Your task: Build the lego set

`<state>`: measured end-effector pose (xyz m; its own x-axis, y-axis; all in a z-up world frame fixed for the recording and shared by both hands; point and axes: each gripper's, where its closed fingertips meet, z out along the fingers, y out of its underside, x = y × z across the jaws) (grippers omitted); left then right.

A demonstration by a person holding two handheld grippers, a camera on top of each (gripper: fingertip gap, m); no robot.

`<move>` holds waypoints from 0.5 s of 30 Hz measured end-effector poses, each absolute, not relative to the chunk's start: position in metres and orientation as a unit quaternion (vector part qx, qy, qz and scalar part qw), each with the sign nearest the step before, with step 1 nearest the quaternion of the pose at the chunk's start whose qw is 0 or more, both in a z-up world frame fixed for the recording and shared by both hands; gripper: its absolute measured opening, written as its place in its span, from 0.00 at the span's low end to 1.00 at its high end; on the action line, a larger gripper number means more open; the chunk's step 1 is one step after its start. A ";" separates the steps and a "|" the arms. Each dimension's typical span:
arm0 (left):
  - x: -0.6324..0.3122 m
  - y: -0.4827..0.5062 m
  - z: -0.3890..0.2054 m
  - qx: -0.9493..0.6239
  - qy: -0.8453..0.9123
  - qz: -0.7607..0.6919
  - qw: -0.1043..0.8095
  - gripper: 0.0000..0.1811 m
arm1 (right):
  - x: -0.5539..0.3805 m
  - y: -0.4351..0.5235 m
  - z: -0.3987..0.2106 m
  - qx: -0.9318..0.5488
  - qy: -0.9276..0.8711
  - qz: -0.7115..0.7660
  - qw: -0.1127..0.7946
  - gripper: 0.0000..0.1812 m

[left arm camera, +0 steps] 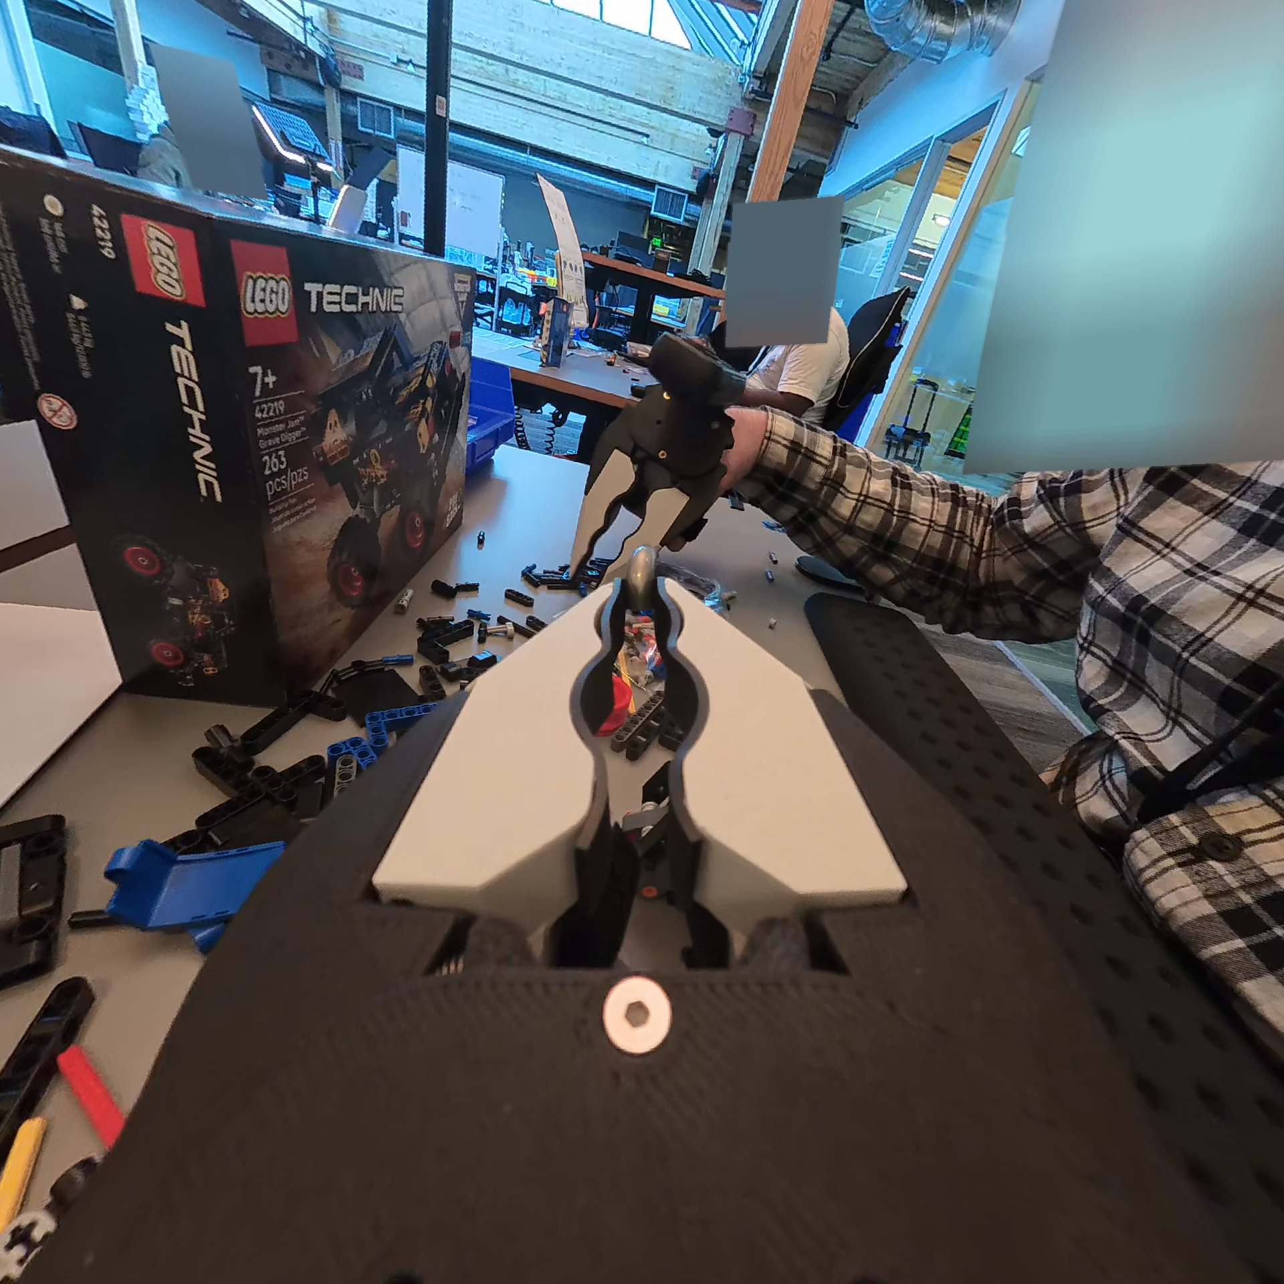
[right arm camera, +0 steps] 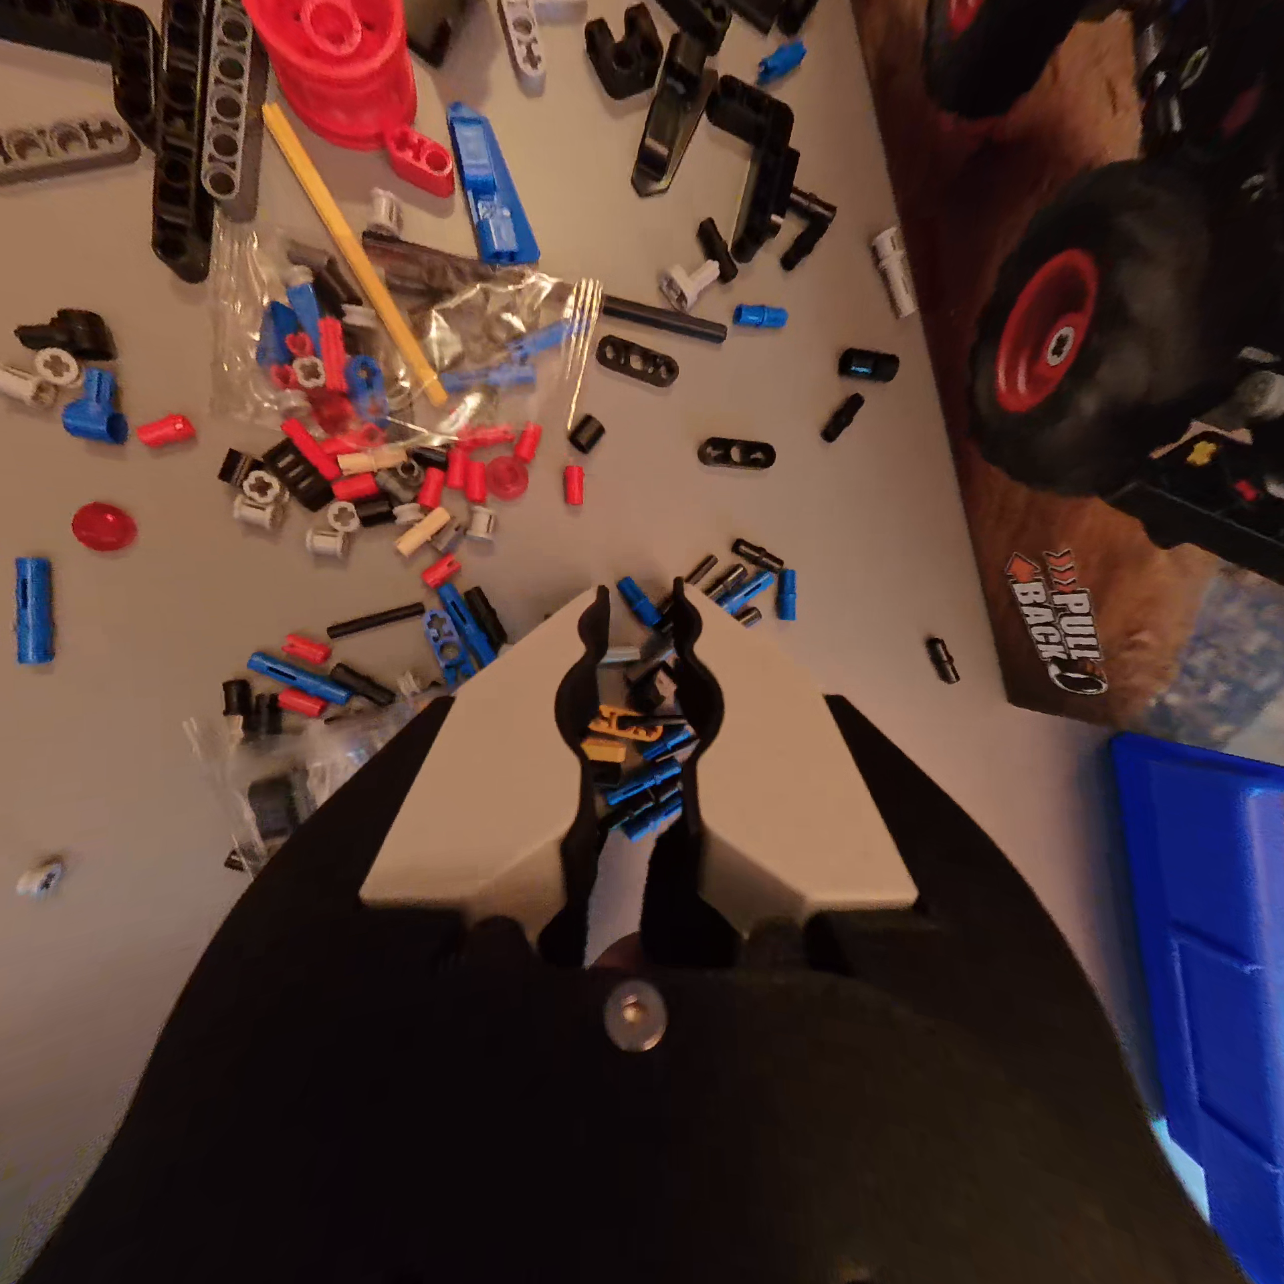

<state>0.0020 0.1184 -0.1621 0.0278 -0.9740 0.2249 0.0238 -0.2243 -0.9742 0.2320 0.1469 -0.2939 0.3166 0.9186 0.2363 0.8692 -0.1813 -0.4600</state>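
Note:
My left gripper [left arm camera: 640, 590] fills the left wrist view, raised above the table, its jaws shut on a small dark grey lego piece [left arm camera: 640, 571] at the tips. My right gripper [right arm camera: 643, 596] is open with a narrow gap and points down over a heap of blue and black pins [right arm camera: 646, 785]. A blue pin [right arm camera: 636, 603] lies on the table between its tips. The right gripper also shows in the left wrist view [left arm camera: 601, 566], held by a hand in a plaid sleeve [left arm camera: 903, 528], with its tips down among the black pins.
The lego box [left arm camera: 278, 431] stands at the left and also shows in the right wrist view [right arm camera: 1112, 347]. A blue bin [right arm camera: 1209, 973] sits beside it. Loose beams [left arm camera: 264, 771], a red wheel hub [right arm camera: 333, 62], a yellow axle [right arm camera: 347, 243] and a clear bag of parts [right arm camera: 389, 347] lie scattered on the grey table [right arm camera: 868, 556]. The tips of one gripper are about 25 centimetres away from the tips of the other. About 10 centimetres separates my right fingertips from the yellow axle [right arm camera: 347, 243].

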 end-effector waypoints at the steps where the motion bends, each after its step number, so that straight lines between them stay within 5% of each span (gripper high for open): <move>1: 0.001 0.119 -0.162 -0.556 0.426 -0.551 0.453 0.03 | 0.233 0.146 -0.294 -0.766 -0.585 0.050 0.263 0.08; 15: 0.005 0.121 -0.165 -0.559 0.426 -0.553 0.448 0.03 | 0.238 0.147 -0.294 -0.768 -0.566 0.085 0.289 0.01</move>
<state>0.0052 0.1208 -0.1655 0.0252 -0.9714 0.2362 0.0196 -0.2357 -0.9716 0.2376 0.1471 -0.2945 0.3452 0.9178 0.1960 0.8195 -0.1930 -0.5395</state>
